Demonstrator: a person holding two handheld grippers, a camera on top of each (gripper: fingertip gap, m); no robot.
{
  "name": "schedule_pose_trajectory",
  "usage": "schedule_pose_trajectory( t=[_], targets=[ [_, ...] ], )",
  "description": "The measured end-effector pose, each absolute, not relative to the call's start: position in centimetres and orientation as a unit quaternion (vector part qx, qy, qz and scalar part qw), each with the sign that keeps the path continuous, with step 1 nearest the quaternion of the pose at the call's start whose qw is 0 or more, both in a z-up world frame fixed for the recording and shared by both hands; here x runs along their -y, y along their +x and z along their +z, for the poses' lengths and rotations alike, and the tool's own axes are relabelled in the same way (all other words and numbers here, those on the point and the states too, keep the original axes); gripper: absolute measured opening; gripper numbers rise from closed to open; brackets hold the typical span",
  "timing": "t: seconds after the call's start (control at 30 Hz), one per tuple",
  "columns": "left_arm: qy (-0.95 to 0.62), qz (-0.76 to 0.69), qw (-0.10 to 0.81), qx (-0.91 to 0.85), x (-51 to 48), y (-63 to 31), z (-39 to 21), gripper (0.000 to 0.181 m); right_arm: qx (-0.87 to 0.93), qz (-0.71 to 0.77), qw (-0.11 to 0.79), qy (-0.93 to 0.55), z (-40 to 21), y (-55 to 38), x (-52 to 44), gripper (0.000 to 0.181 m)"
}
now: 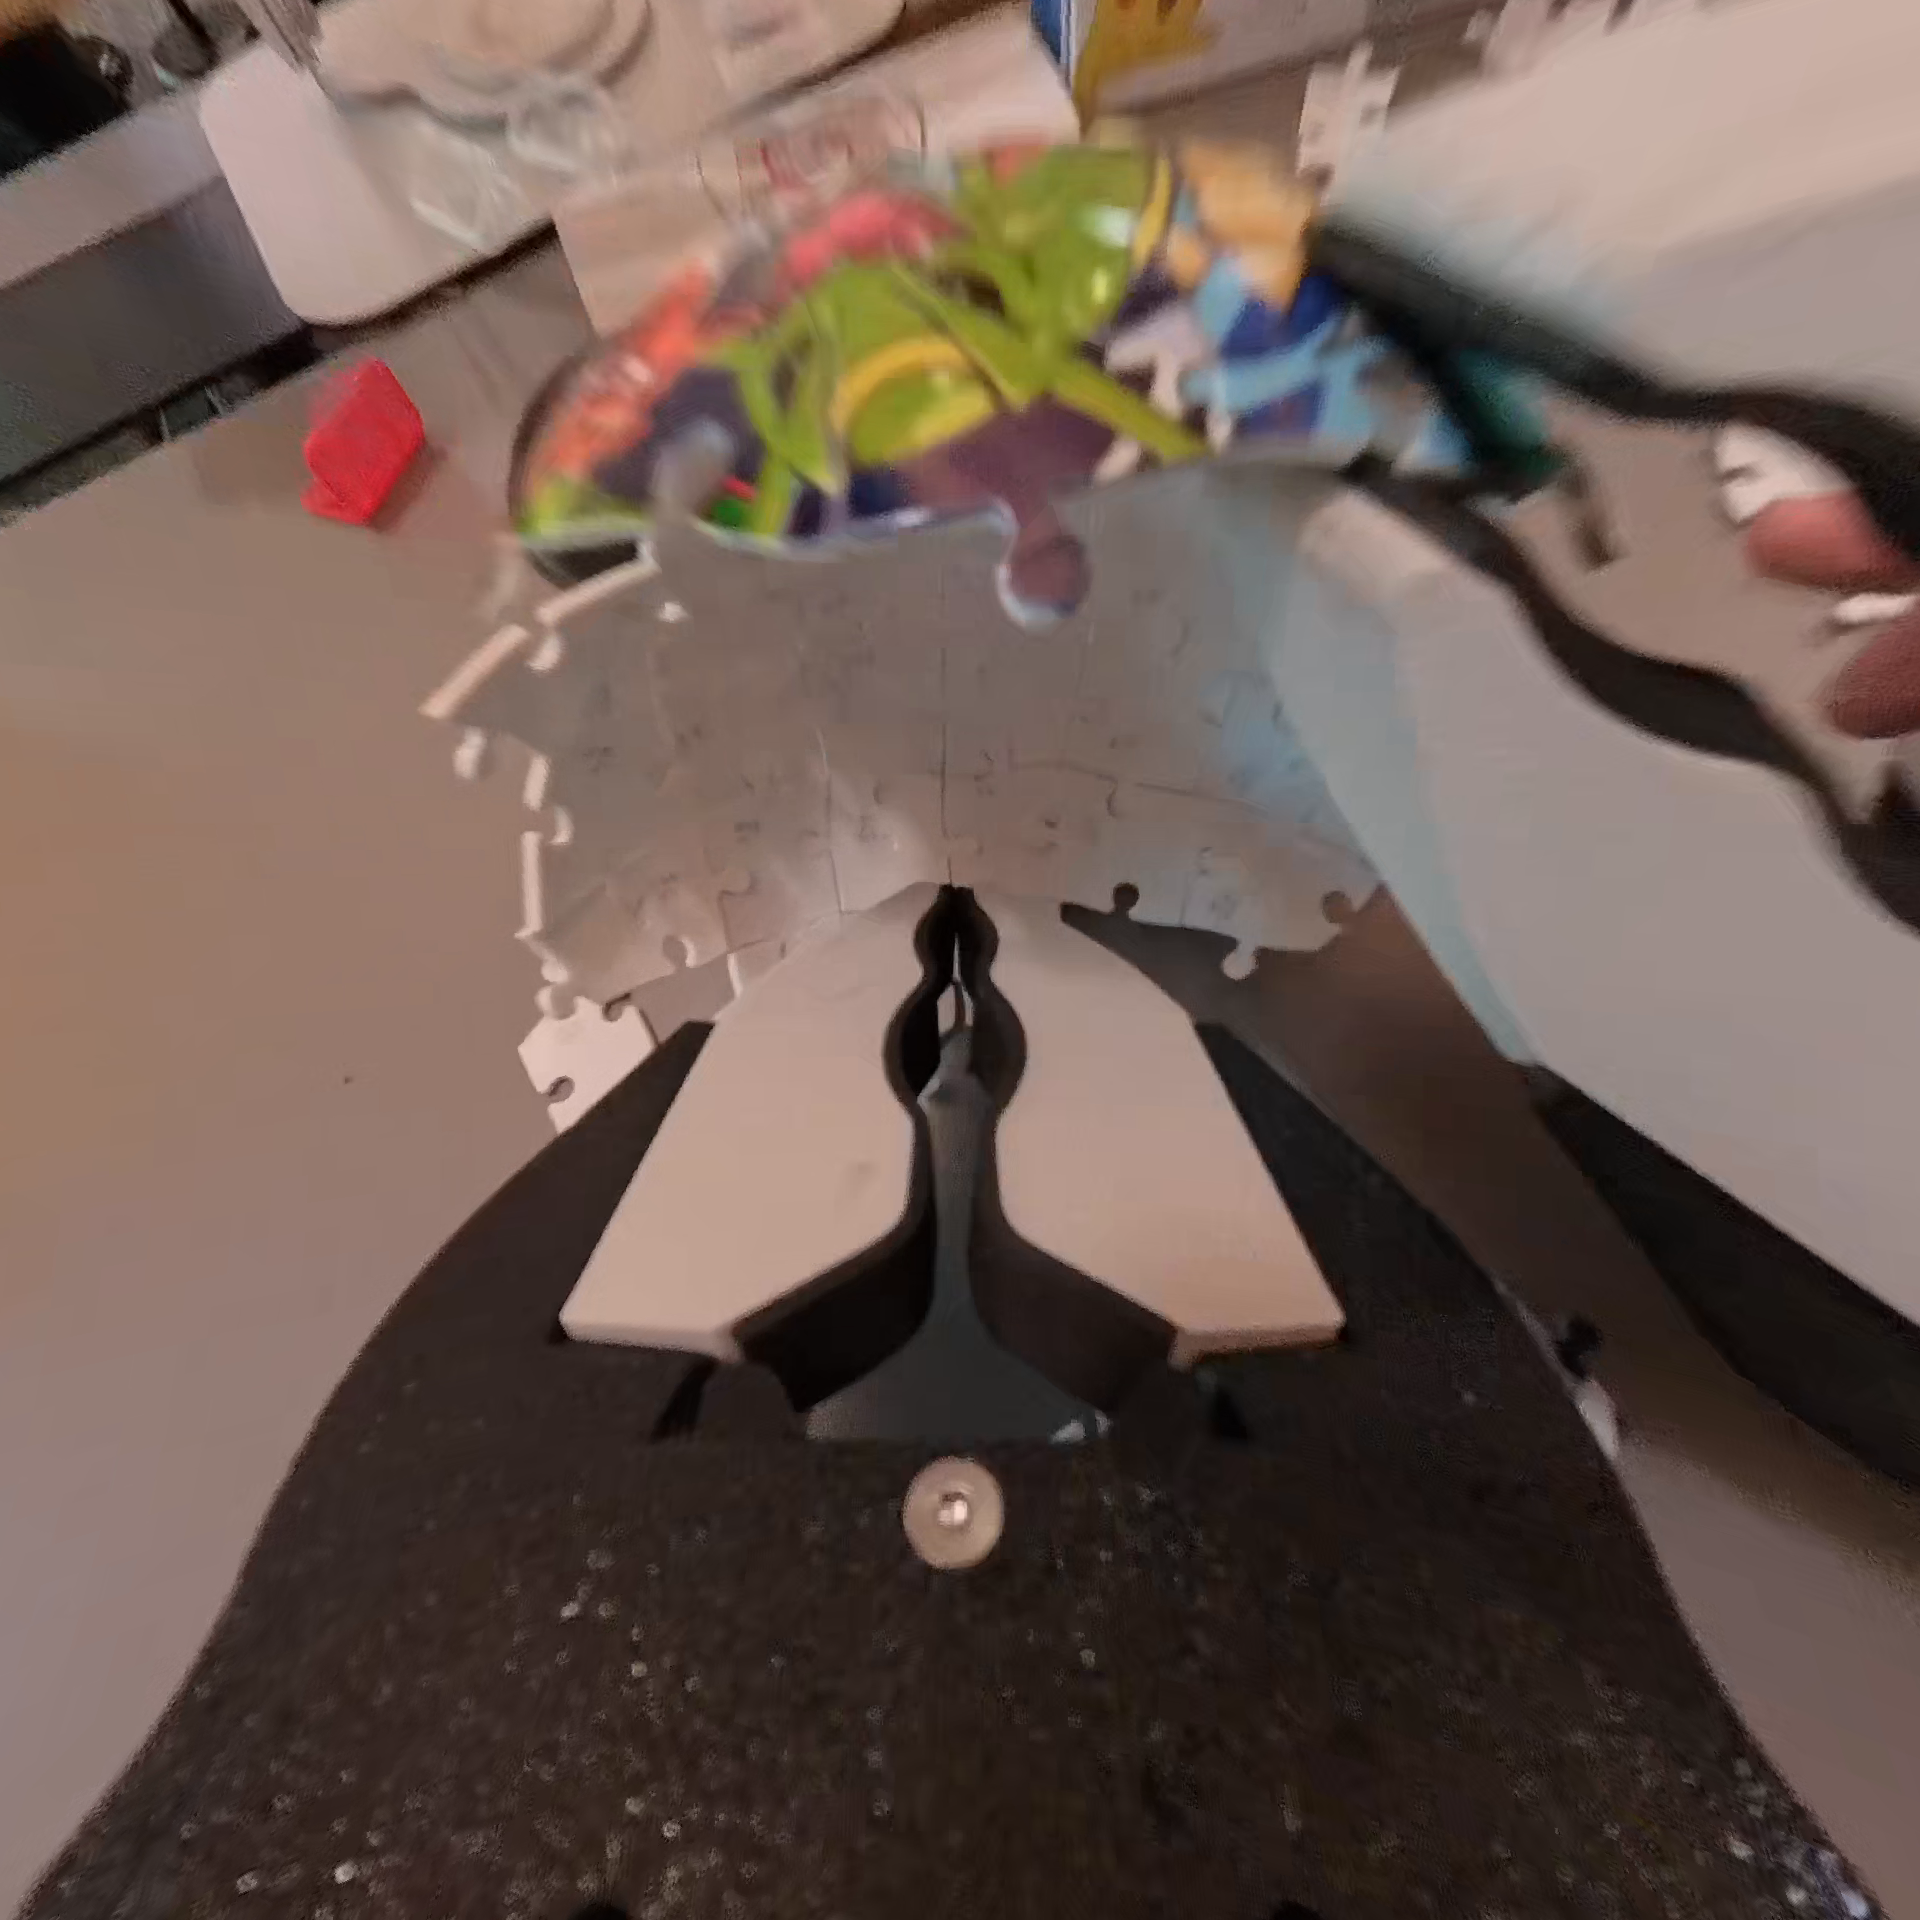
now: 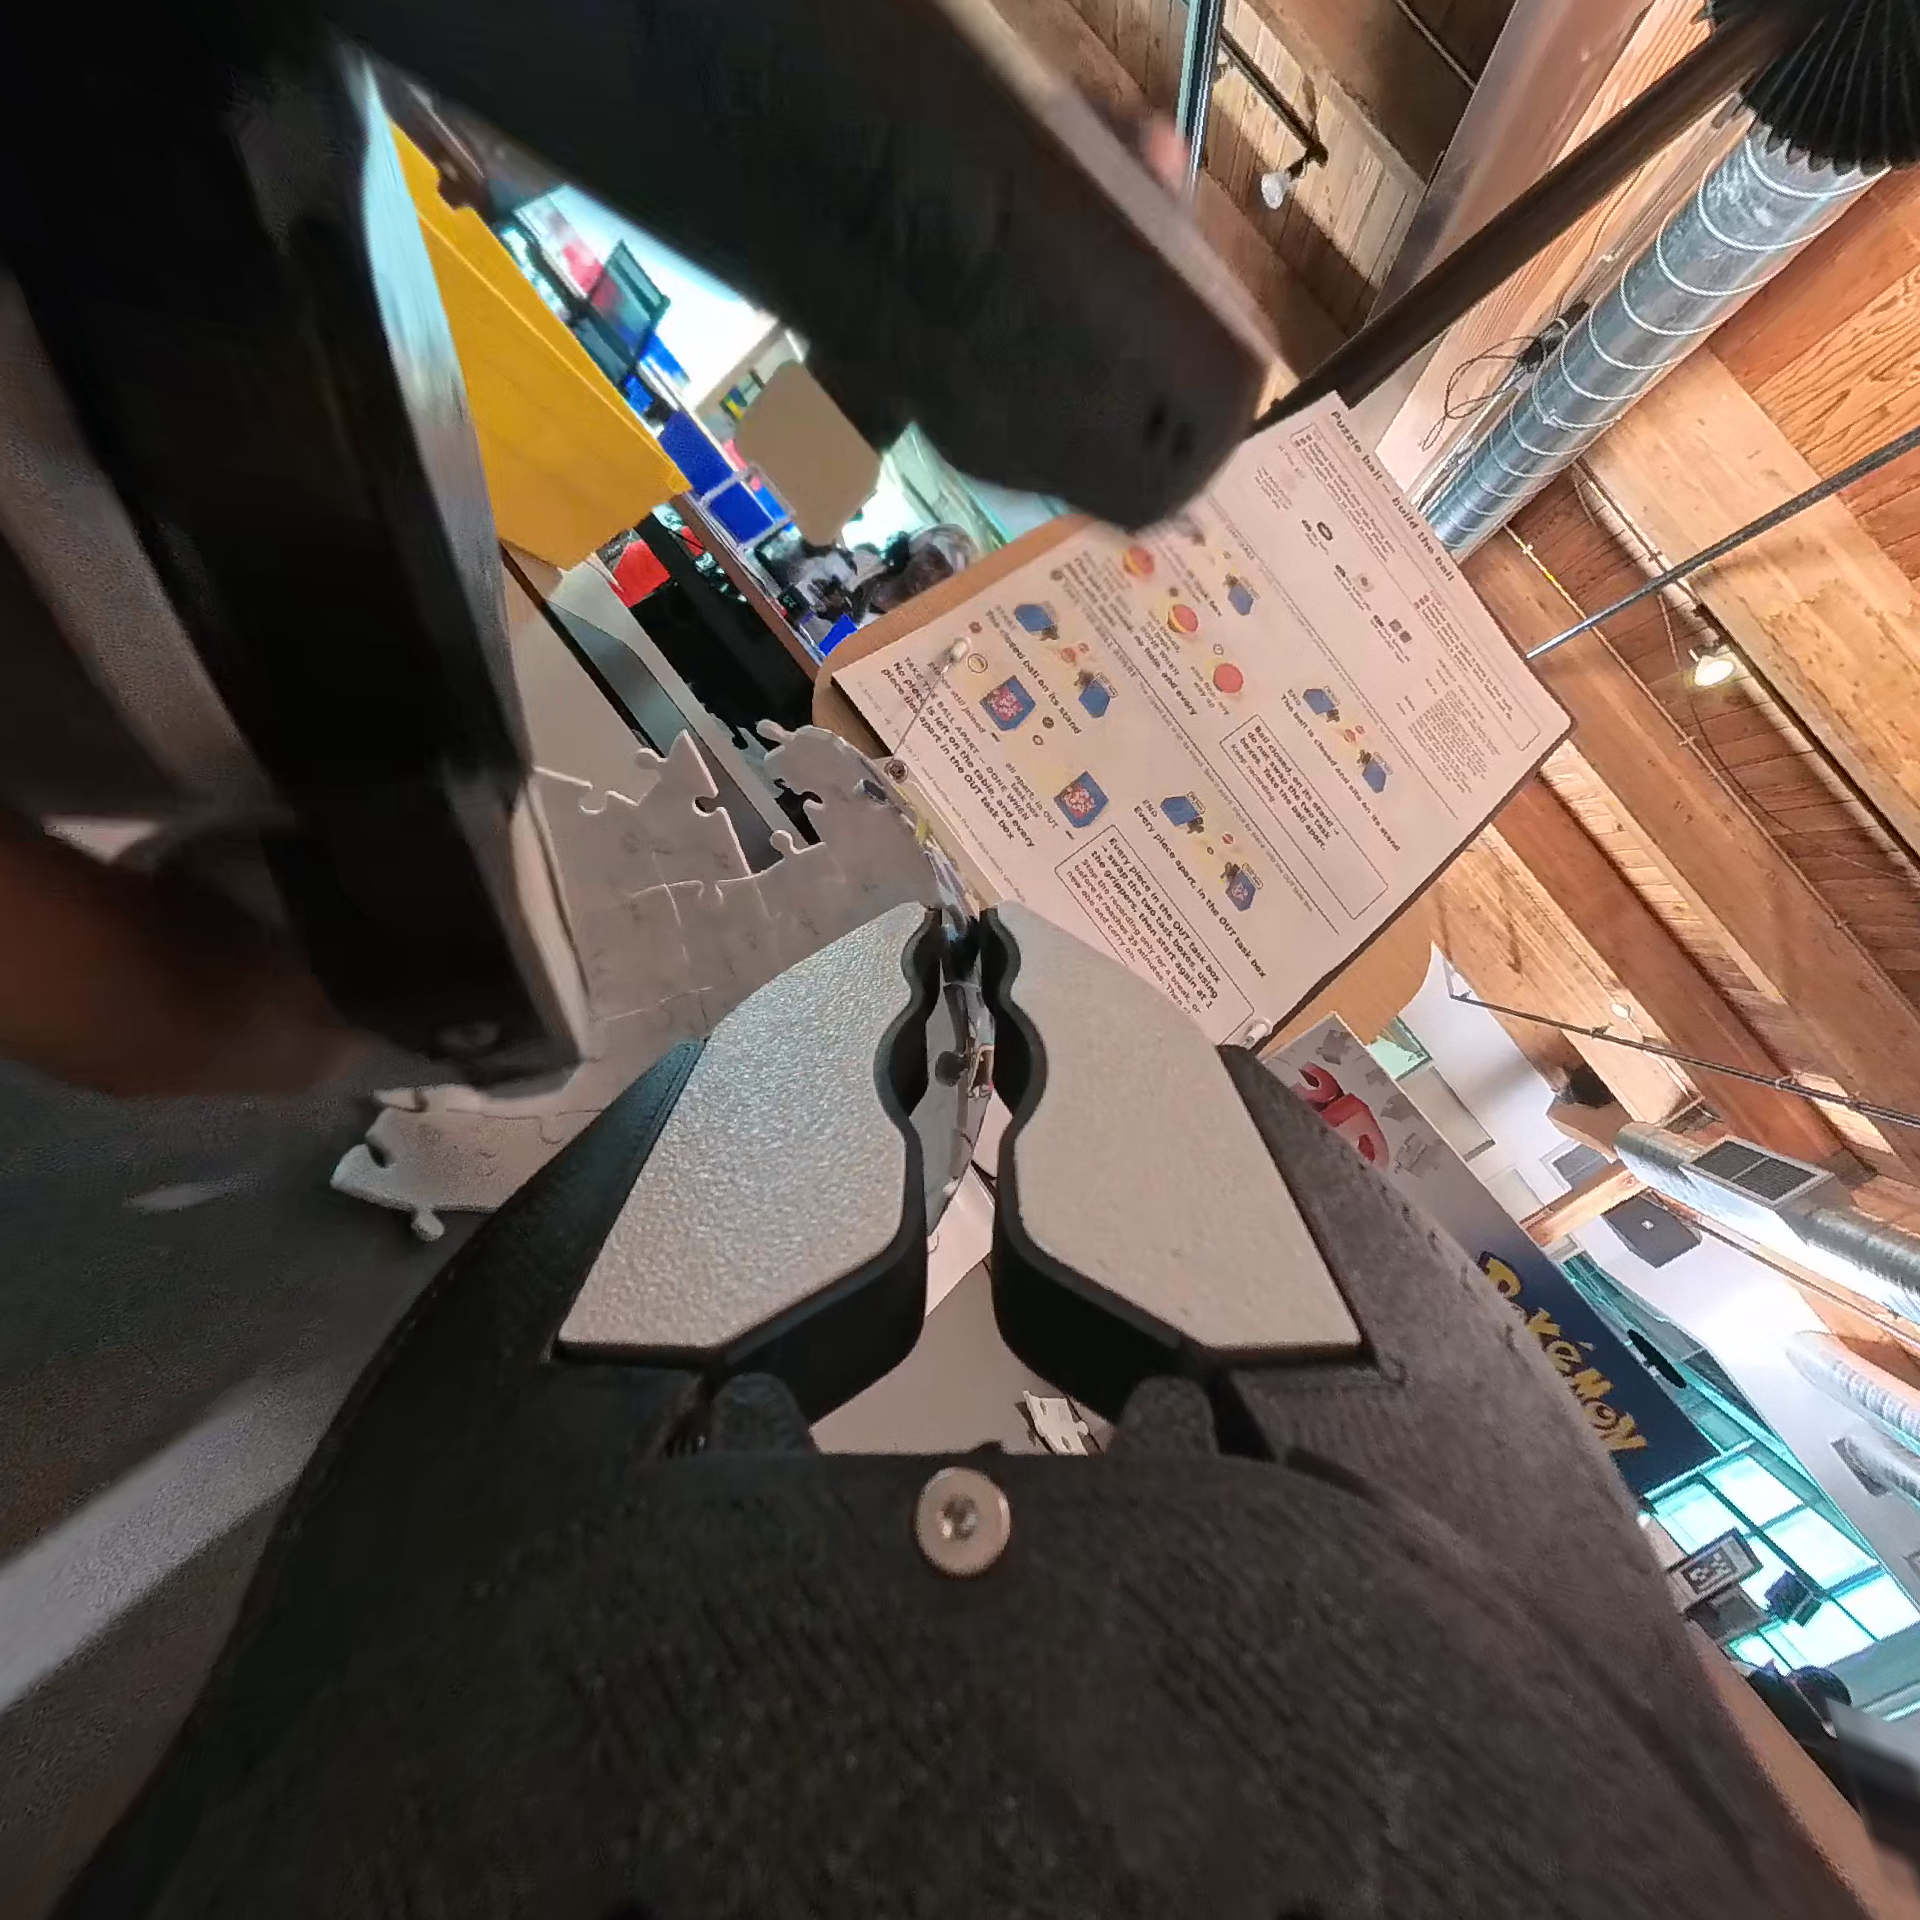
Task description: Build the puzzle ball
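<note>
**Both grippers pinching the half-built puzzle ball**

Left wrist view first: the left gripper (image 1: 954, 909) has its jaws drawn together, clamped on the lower edge of the puzzle shell (image 1: 935, 717). That shell is a curved sheet of joined pieces, plain grey side toward the camera, held up above the tabletop (image 1: 208, 883). Over its jagged top edge the printed side of another curved part (image 1: 883, 353) shows in green, red, purple and blue, though it is badly blurred and the picture on it cannot be made out. A small red block (image 1: 362, 442) sits on the tabletop to the left, well apart. On the right, the right gripper (image 1: 1538, 436) reaches in as a dark smear at the shell's upper right edge, with fingertips (image 1: 1829, 540) just behind it, cut off by the frame.

Right wrist view now, tilted hard: the right gripper (image 2: 961, 920) has its jaws nearly closed on the thin edge of a piece, seen edge-on between the pads. Grey pieces (image 2: 686, 852) fan out to the left. A large dark shape fills the top and left, too near and too blurred to name. Beyond the tips, an instruction sheet (image 2: 1195, 727) on a board, with a yellow bin (image 2: 530, 395) off to the left.
</note>
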State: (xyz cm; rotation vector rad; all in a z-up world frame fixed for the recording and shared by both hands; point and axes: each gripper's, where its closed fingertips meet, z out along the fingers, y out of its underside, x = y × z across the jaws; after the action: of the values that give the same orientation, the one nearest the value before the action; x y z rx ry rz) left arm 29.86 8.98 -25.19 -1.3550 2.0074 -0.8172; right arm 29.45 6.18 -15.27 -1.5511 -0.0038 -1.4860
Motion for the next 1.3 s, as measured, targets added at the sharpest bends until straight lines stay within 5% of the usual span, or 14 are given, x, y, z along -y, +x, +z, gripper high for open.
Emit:
schedule_pose_trajectory(
  t=[0.27, 1.3],
  targets=[
    [-0.515, -0.322, 0.313, -0.73, -12.5, 28.7, -21.3, 0.0, 0.002, -0.607, 0.477, -0.635, -15.3, 29.5, -6.2, 0.007],
    [-0.399, -0.291, 0.28, -0.823, -9.4, 29.5, -26.9, 0.0, 0.071, -0.607, 0.478, -0.631, -15.2, 28.3, -8.8, 0.008]
  ],
)
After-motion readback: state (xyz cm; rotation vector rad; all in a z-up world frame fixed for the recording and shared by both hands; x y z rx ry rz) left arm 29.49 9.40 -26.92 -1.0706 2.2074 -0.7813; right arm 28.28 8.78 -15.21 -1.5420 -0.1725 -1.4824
